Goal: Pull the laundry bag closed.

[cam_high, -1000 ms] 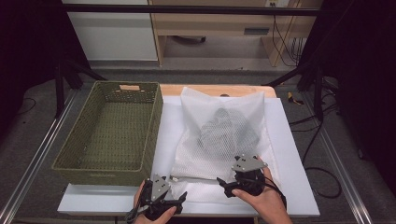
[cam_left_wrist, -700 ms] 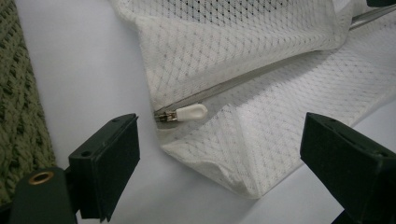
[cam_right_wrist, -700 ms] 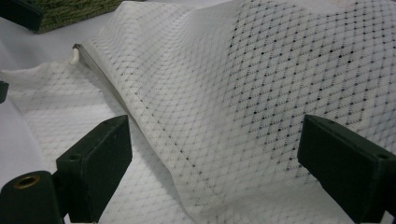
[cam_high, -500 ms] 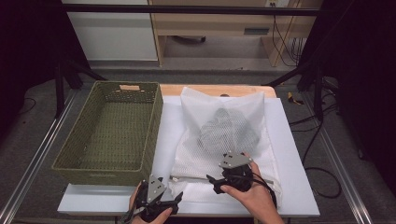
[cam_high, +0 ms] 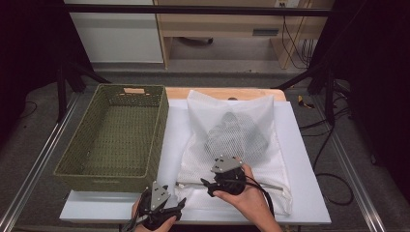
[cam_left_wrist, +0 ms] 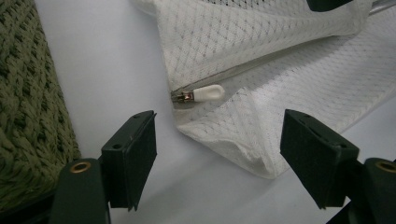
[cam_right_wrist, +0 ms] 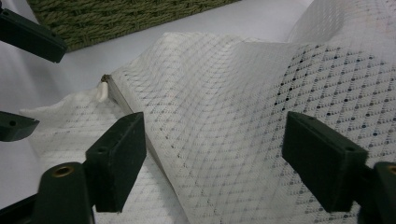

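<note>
White mesh bag [cam_high: 237, 145] lies flat on the table [cam_high: 309, 159], just right of the green basket [cam_high: 116, 135], with a dark bundle [cam_high: 237, 133] showing through the netting at its middle. The zip [cam_high: 241, 184] runs along the bag's near edge, from about 8 o'clock of the bag toward 4 o'clock, and looks closed; its white pull [cam_left_wrist: 208, 93] sits at the left end, near the corner.

Left gripper [cam_high: 162, 212] hovers at the bag's 7 o'clock corner. In the left gripper view its jaws have just been closing but stand apart, with the corner fabric and the pull lying ahead between them and neither pad touching anything, so it is released.

Right gripper [cam_high: 212, 183] rests over the zip line, a little right of the pull, at roughly 6 o'clock of the bag. Its jaws have also just been closing; the right gripper view shows a raised fold of mesh between the pads [cam_right_wrist: 119, 158], yet I see no pad pressing on it, so it too holds nothing.

My reading: this is the opening of the bag, at the stage of taking hold on both sides of the zip. Next, one gripper should pinch the fabric beside the zip to anchor it, and the left should close squarely on the small pull, then draw it along the zip toward 3 o'clock. The pull is small and lies flat, so the approach must be low and well centred.
</note>
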The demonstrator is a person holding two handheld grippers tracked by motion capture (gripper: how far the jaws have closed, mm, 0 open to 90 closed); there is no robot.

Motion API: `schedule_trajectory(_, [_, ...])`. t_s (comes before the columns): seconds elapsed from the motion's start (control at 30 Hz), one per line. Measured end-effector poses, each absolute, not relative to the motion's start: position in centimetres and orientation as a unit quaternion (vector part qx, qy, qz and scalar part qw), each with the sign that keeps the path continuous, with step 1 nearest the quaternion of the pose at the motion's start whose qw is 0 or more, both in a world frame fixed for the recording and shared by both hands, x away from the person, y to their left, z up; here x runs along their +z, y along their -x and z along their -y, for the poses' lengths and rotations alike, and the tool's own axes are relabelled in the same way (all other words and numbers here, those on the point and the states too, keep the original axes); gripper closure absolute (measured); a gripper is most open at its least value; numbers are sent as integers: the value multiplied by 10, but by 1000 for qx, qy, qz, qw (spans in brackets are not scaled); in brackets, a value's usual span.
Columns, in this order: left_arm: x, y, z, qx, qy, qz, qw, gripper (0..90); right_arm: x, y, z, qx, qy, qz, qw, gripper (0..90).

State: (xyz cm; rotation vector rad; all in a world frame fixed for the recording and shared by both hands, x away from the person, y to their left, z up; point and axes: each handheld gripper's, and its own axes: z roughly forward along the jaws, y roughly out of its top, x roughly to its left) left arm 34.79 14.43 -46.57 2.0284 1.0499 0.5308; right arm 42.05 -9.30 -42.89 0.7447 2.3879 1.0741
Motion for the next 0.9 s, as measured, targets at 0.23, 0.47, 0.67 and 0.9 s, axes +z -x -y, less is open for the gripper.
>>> schedule_trajectory(0.23, [-471,-353,-145,202,-794,-419,390,321,-430,-419,96,392,-269,-856,206,290])
schedule_trajectory(0.47, [-475,-361,-146,200,-790,-427,392,374,-435,-418,92,386,-262,-862,199,307])
schedule_trajectory(0.67, [-479,-366,-143,195,-792,-425,392,405,-437,-418,91,383,-262,-864,197,321])
schedule_trajectory(0.9, [-482,-373,-144,191,-795,-424,390,386,-437,-418,91,383,-263,-864,194,327])
